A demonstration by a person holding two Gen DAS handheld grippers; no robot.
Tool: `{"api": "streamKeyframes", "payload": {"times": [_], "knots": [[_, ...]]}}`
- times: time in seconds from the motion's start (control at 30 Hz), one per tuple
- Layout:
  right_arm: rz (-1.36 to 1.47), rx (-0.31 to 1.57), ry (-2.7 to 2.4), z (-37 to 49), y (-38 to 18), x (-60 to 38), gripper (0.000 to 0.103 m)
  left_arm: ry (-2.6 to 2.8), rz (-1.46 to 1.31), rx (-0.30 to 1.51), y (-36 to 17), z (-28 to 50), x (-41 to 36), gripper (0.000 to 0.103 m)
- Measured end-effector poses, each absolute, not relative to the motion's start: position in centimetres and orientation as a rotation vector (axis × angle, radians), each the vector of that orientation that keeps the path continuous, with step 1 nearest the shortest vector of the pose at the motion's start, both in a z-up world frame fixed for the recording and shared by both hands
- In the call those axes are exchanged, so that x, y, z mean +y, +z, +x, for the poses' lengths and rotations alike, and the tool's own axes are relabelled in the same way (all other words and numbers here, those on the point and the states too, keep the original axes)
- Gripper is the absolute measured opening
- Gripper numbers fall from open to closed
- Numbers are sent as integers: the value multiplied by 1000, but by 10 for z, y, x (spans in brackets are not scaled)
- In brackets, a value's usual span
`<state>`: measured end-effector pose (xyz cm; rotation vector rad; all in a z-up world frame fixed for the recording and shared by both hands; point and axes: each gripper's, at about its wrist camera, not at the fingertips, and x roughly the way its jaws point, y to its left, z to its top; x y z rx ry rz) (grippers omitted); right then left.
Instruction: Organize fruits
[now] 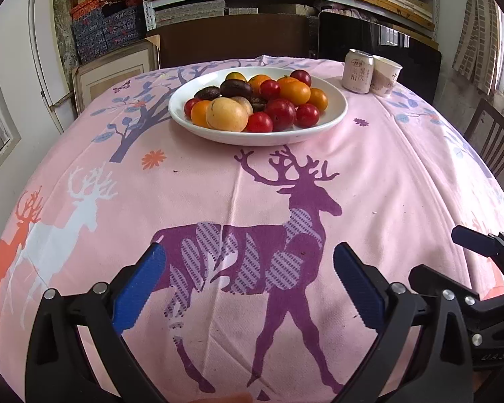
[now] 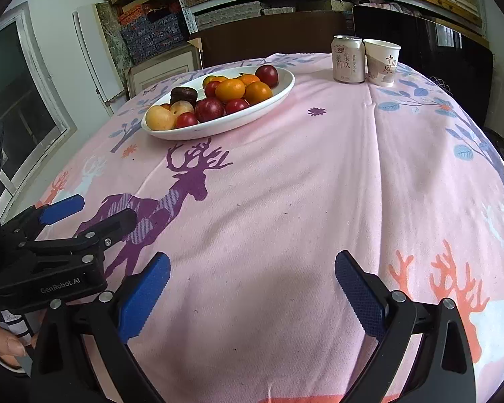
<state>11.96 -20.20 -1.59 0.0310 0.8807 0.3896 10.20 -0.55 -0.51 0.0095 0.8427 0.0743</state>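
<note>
A white plate [image 1: 332, 116] [image 2: 279, 92] at the far middle of the pink deer-print tablecloth holds several fruits: red plums [image 1: 280, 109] [image 2: 210, 109], oranges [image 1: 294, 92] [image 2: 230, 89], a pale yellow fruit [image 1: 226, 114] [image 2: 159, 117] and dark brown fruits [image 1: 235, 88] [image 2: 183, 94]. My left gripper [image 1: 248, 265] hovers open over the purple deer print, well short of the plate, nothing between its blue pads. My right gripper [image 2: 252, 272] is open and empty over bare cloth, the plate far ahead to its left. Each gripper shows at the edge of the other's view.
A drink can [image 1: 358, 70] [image 2: 347, 58] and a paper cup [image 1: 386, 75] [image 2: 383, 62] stand together at the far right of the table. A wooden chair [image 1: 494, 141] is at the right edge. Shelves of boxes fill the wall behind. A hand [image 2: 6, 346] holds the left gripper.
</note>
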Motion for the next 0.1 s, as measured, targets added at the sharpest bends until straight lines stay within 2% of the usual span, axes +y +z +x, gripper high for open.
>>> {"api": "streamKeyframes", "payload": {"times": [0.1], "knots": [[11, 905, 383, 120, -21, -199, 99, 70, 13, 854, -11, 103, -7, 98]]}}
